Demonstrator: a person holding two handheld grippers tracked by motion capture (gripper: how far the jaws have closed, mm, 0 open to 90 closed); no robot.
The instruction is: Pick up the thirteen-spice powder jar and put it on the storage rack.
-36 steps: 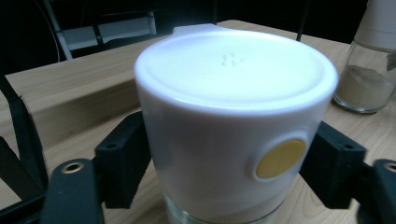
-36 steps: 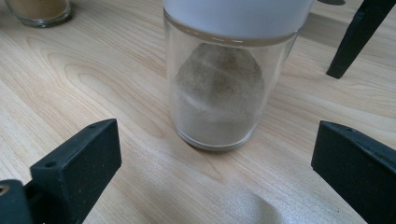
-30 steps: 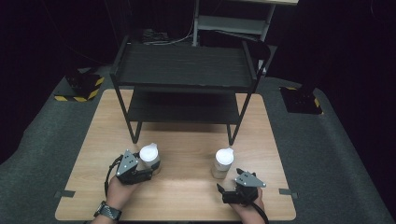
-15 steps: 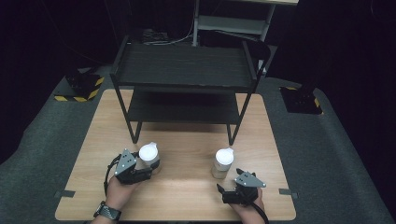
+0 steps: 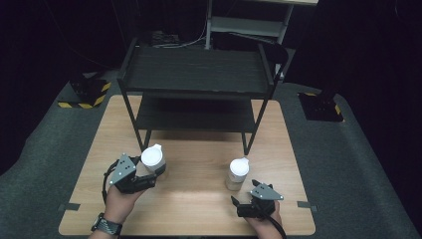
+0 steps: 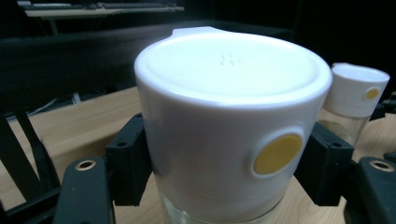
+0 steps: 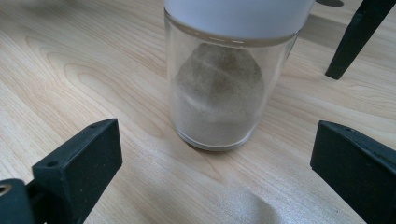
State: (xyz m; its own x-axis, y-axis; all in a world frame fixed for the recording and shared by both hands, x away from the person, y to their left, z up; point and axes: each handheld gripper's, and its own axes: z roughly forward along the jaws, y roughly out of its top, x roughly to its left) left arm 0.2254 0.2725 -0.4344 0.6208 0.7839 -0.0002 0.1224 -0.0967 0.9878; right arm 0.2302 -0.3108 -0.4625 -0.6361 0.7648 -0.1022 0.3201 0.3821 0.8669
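Jars are the matter here, two of them, at 6 o'clock of the black shelf rack [image 5: 196,94] on the table [image 5: 199,199]. Left jar [image 5: 153,159] is clamped by the left gripper [image 5: 144,174]; right jar [image 5: 238,173] stands ungrasped before the right gripper's [image 5: 259,201] spread jaws. Shelving is judged outstanding.

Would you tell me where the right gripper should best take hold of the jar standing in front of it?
Probably on the clear glass body, below the white lid. The jar stands upright on the table, and the right gripper, jaws open, already faces it, so come in level from the person's side, one jaw on each side.
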